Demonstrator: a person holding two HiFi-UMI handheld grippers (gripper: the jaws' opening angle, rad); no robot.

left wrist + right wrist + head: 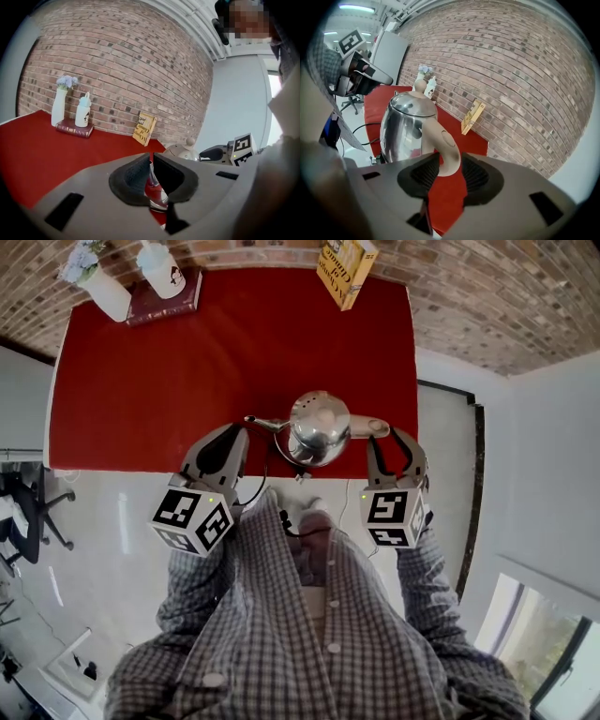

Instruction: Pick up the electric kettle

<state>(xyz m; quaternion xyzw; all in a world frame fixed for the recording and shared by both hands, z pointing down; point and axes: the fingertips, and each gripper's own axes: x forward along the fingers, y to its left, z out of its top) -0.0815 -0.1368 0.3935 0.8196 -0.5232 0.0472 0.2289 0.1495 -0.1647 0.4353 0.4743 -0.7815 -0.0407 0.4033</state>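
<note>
Right gripper nearer: upright handle of electric kettle between its jaws, pads touching both sides; left gripper closed, empty, spout side

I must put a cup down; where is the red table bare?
Free: the red table's wide middle, between the kettle and the vase, bottle and yellow book by the wall. Crowded: the near edge around the kettle.
</note>
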